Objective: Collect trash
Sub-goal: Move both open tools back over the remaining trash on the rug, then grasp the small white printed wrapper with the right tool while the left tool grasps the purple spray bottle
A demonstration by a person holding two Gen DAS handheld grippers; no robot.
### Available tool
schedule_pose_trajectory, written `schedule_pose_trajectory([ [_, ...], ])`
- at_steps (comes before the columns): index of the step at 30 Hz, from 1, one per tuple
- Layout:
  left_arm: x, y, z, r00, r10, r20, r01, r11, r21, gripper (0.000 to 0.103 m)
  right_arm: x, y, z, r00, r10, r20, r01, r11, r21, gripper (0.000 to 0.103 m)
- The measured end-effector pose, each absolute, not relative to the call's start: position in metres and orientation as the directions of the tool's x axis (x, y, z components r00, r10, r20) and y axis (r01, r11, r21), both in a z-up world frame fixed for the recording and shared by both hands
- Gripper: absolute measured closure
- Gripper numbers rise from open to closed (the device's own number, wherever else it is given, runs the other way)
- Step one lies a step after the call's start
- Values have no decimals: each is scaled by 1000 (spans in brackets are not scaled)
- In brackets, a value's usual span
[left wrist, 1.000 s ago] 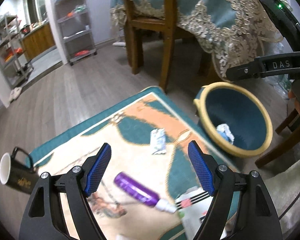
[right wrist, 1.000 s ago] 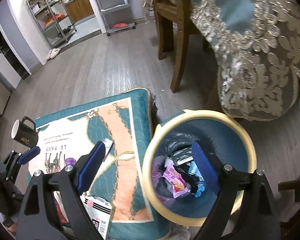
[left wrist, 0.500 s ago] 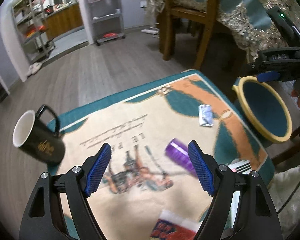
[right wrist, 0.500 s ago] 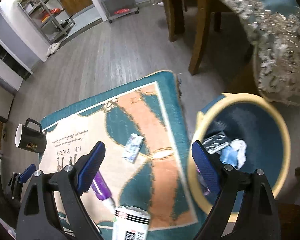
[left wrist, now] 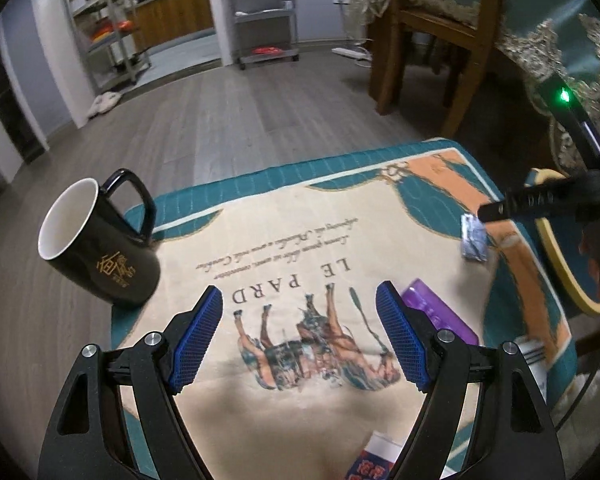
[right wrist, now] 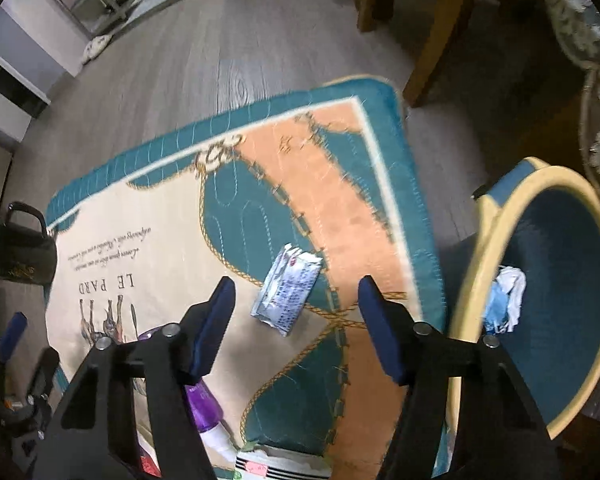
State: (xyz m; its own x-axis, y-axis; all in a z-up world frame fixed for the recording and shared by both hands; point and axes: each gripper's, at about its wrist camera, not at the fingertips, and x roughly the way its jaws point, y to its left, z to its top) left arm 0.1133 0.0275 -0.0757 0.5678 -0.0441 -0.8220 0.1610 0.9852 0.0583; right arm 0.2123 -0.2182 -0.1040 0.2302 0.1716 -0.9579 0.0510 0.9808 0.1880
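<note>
1. Right gripper (right wrist: 296,312) jaws spread wide, empty; now over the mat (right wrist: 340,208) with the silver wrapper (right wrist: 287,290) lying flat just beyond and between the tips. A second ago sat over the trash bin (right wrist: 548,280); swung left off it.
2. Bin now at right edge of right view, just off the mat's right side, crumpled white-blue trash (right wrist: 506,294) inside.
3. Left gripper (left wrist: 300,340) also open, empty; panned left, so black mug (left wrist: 100,248) now large at left, bin nearly out of view.
4. Purple bottle (left wrist: 440,312) just right of the left gripper's right finger, lying on mat; wrapper (left wrist: 474,238) farther right, under the right gripper.
5. Meaning: probably drop done, next pickup lined up on wrapper; not yet touched.
</note>
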Motion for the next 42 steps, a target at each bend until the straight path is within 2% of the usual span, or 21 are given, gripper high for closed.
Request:
schedule_pose_trajectory([
  [5, 117, 24, -83, 551, -40, -833, 162, 985, 60, 23, 219, -208, -129, 174, 167, -971, 39, 984, 176, 58],
  [8, 119, 18, -86, 546, -48, -836, 170, 984, 55, 23, 221, -206, -134, 179, 156, -971, 30, 986, 164, 61],
  [10, 120, 14, -87, 543, -53, -838, 178, 983, 53, 23, 222, -204, -134, 188, 142, -972, 20, 989, 148, 68],
  [11, 120, 9, -88, 541, -55, -839, 185, 981, 54, 23, 222, -204, -134, 190, 140, -972, 16, 989, 146, 79],
  [12, 120, 6, -89, 539, -54, -840, 189, 980, 59, 23, 222, -205, -134, 186, 146, -972, 15, 988, 151, 80],
  [27, 108, -67, -130, 437, -85, -896, 179, 984, -6, 24, 208, -265, -86, 296, 193, -936, 25, 977, 210, 80],
  [33, 107, -83, -152, 383, -62, -922, 195, 981, 15, 36, 206, -279, -82, 313, 187, -931, 21, 979, 203, 80],
  [42, 114, -81, -150, 383, -66, -921, 182, 983, 6, 64, 207, -283, -80, 316, 194, -929, 24, 977, 212, 80],
])
